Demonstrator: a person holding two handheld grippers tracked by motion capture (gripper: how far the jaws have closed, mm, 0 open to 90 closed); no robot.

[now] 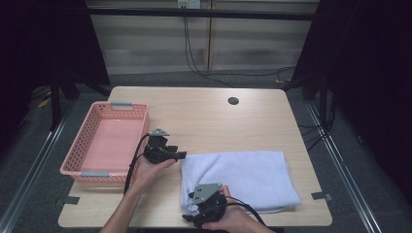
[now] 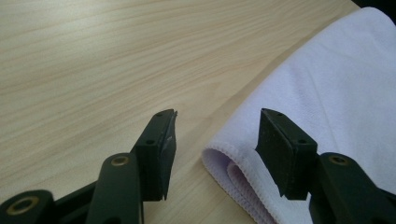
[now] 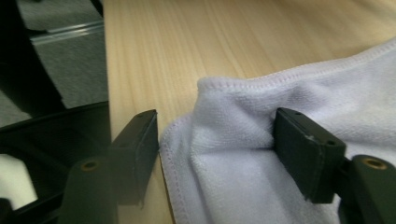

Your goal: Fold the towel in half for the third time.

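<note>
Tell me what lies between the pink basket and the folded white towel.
Bare tabletop, plus the left gripper held above it, seen in the high view.

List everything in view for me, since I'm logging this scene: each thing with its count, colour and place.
Towel: one, white, folded, on the table's near right part.
Basket: one, pink plastic with grey handles, at the table's left edge.
Table: one, light wood, with a dark cable hole near the far edge.
Tape marks: two, grey, on the near corners.
Cables: black, on the floor beyond the table.
Left gripper: one, black, jaws open at the towel's left corner.
Right gripper: one, black, jaws open around the towel's near corner.
</note>
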